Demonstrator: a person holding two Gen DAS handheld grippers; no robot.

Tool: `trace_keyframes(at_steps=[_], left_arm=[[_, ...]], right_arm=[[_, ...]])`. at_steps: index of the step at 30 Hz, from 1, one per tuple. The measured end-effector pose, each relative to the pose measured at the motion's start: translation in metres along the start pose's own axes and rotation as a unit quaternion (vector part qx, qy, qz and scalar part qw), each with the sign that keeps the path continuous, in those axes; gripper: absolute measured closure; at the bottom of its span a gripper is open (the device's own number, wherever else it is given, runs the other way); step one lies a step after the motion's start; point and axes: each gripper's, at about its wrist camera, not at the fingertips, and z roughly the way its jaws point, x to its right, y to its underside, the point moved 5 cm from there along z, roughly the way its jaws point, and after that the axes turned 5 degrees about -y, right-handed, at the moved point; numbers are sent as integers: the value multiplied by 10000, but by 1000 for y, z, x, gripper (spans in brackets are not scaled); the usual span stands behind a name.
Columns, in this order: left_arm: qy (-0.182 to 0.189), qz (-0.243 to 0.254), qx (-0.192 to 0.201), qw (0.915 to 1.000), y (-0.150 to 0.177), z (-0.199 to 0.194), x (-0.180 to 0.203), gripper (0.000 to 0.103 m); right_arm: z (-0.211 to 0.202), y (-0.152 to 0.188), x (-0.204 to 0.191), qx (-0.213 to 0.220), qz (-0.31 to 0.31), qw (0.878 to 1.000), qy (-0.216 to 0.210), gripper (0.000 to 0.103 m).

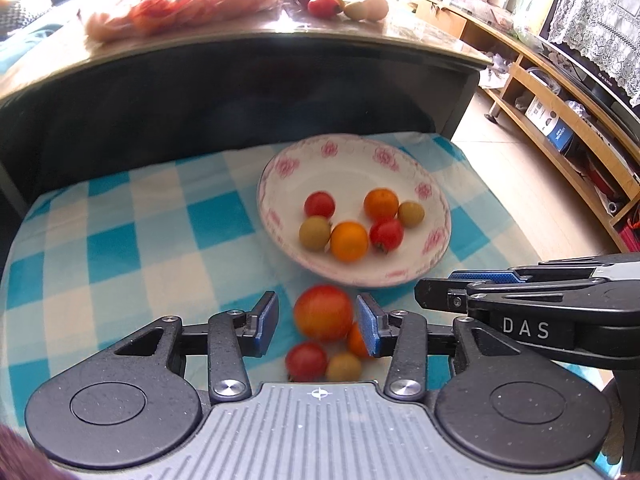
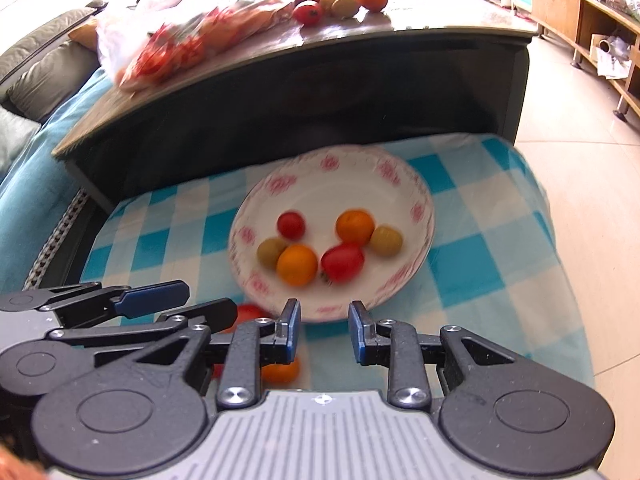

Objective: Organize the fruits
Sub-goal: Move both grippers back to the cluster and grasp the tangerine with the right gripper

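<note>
A white plate with pink flowers [image 1: 280,172] [image 2: 400,284] sits on a blue checked cloth and holds several small red, orange and green fruits. My left gripper [image 1: 318,325] is open, its pads on either side of a large red-orange tomato [image 1: 323,312] lying on the cloth just before the plate. A small red tomato [image 1: 306,361], a green fruit [image 1: 344,366] and an orange fruit [image 1: 356,340] lie below it. My right gripper [image 2: 324,330] is open and empty over the cloth at the plate's near rim. It shows in the left wrist view [image 1: 440,296].
A dark table [image 1: 240,80] rises behind the cloth, bearing a plastic bag of fruit [image 1: 180,4] [image 2: 192,36] and loose fruits [image 1: 340,2] [image 2: 340,0]. A wooden shelf unit [image 1: 560,120] stands at the right across tiled floor. A sofa [image 2: 36,72] is at the left.
</note>
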Motion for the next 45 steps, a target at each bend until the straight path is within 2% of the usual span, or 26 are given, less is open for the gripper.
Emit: trace_keyframes(at_steps=[8, 17, 25, 31, 38, 45], left_arm=[[50, -178, -133, 9997, 21, -9, -16, 51], [116, -340, -148, 9992, 27, -11, -24, 49], [112, -496, -243, 9984, 28, -2, -33, 48], [122, -470, -326, 9983, 31, 5, -33, 45], [130, -437, -360, 9983, 34, 8, -31, 44], [154, -421, -396, 9982, 34, 14, -28, 43]], right_arm=[[3, 20, -20, -218, -72, 9997, -69, 74], [13, 32, -28, -385, 21, 9991, -146, 74], [32, 26, -23, -435, 317, 9982, -247, 74], [44, 21, -23, -447, 248, 9986, -111, 70], [52, 22, -16, -591, 286, 9978, -48, 70], [56, 23, -16, -547, 144, 9984, -46, 70]])
